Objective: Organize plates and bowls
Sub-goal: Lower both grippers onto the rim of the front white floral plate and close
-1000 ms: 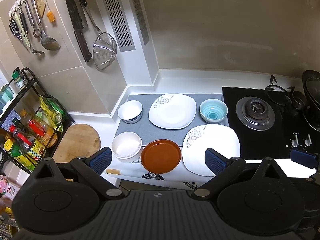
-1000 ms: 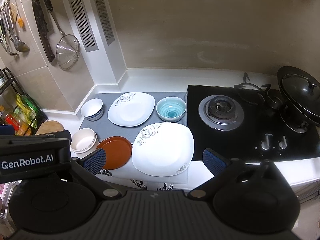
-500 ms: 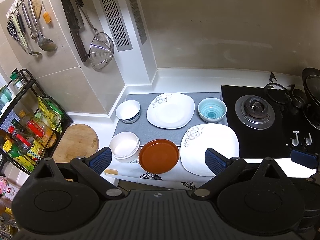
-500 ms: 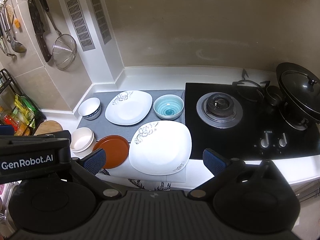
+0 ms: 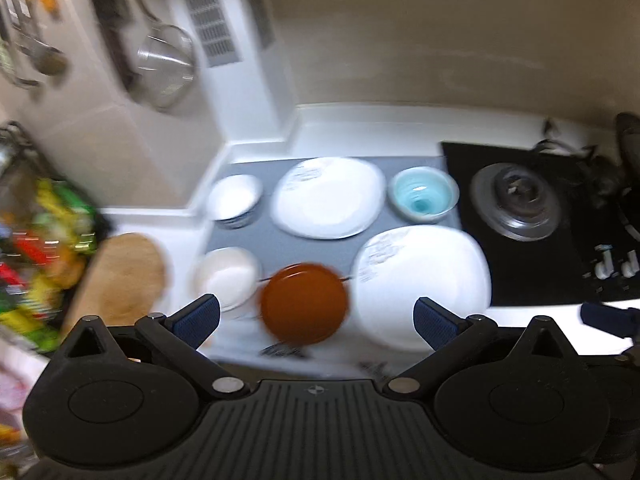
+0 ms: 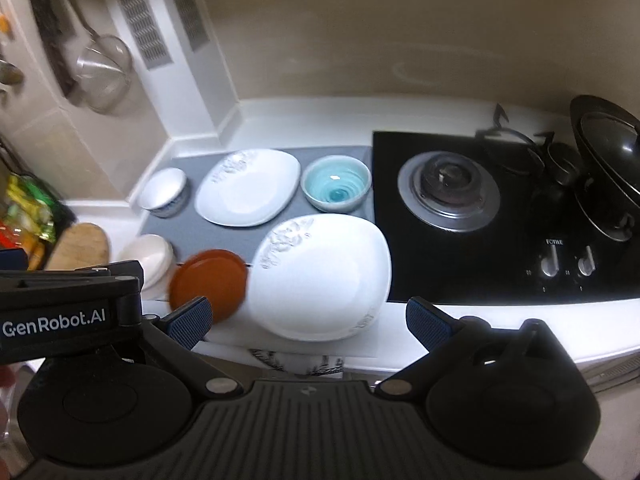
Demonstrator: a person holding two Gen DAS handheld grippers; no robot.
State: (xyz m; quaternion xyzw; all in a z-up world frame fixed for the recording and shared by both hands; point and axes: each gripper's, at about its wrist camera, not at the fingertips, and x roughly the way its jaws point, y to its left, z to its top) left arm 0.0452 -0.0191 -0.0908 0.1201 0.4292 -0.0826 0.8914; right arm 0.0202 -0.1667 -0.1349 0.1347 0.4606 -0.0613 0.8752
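On the counter lie a large white plate (image 5: 424,284) (image 6: 324,276), a brown plate (image 5: 304,306) (image 6: 208,282), a cream bowl stack (image 5: 226,276) (image 6: 154,256), a second white plate (image 5: 326,198) (image 6: 248,188), a blue bowl (image 5: 422,196) (image 6: 336,188) and a small white bowl (image 5: 234,200) (image 6: 164,192). My left gripper (image 5: 316,320) hangs open above the counter's front edge, over the brown plate. My right gripper (image 6: 308,322) is open too, over the large white plate's near rim. Neither holds anything.
A grey mat (image 6: 224,236) lies under the back dishes. A black gas hob (image 6: 452,196) with knobs (image 6: 552,264) and a lidded wok (image 6: 608,168) sits right. A strainer (image 5: 168,64) hangs on the left wall; a wooden board (image 5: 124,276) and a bottle rack (image 5: 36,248) stand left.
Both views have shifted closer to the counter and tilted; the dishes look larger and the left view is motion-blurred. No dish has moved. Both grippers stay open.
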